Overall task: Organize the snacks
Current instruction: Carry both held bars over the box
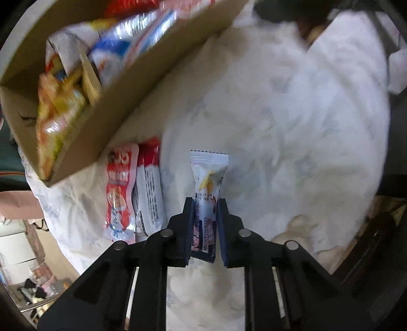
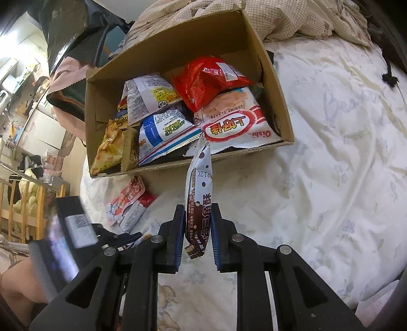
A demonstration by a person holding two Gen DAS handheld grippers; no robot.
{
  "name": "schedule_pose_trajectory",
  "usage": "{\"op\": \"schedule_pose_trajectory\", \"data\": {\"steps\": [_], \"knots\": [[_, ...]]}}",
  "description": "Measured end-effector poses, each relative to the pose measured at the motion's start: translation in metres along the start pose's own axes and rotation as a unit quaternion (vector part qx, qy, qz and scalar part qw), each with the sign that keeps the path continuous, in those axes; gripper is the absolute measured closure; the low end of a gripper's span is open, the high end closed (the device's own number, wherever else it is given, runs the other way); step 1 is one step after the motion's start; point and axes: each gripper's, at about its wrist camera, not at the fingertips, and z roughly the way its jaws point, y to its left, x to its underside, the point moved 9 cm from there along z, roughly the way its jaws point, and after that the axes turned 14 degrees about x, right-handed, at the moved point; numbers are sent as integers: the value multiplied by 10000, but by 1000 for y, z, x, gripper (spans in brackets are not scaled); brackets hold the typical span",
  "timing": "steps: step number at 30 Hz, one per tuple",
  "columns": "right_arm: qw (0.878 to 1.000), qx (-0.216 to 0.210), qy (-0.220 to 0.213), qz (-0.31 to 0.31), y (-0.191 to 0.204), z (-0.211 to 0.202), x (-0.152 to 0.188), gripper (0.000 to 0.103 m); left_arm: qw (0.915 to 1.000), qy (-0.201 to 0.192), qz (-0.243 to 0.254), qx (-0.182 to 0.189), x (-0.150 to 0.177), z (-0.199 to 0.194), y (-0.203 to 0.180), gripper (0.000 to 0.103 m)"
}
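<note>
A white snack packet [image 1: 208,173] with a yellow picture is pinched by my left gripper [image 1: 204,201], which points down at the bed sheet. Two red-and-white packets [image 1: 132,193] lie just left of it, below the corner of the cardboard box [image 1: 122,84]. My right gripper [image 2: 198,207] is shut on a brown-and-white packet [image 2: 199,178] whose top end reaches the near rim of the box [image 2: 277,84]. Several snack bags fill the box, among them a red bag [image 2: 208,76] and a shrimp flakes bag [image 2: 234,122]. The left gripper's body [image 2: 63,242] shows blurred at lower left.
The box sits on a bed with a white flowered sheet [image 2: 318,152]. A checked blanket [image 2: 292,17] is bunched behind the box and a black bag [image 2: 76,33] stands at its left. A person's leg [image 2: 15,280] and a wooden rail [image 2: 25,216] are at the left edge.
</note>
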Motion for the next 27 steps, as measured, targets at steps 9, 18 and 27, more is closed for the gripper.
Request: {"op": "schedule_pose_trajectory", "data": {"steps": [9,18,27], "knots": [[10000,36,-9,51,-8,1,1,83,9908,-873,-875,542,-2,-45,-5,89],[9999,10,-73,88,-15,-2,4,83,9624,-1977,-1789,526,6,-107,71,89],[9928,-436,-1116,-35,2,-56,-15,83,9092,-3393,-2395,302,-4,-180,103,89]]}}
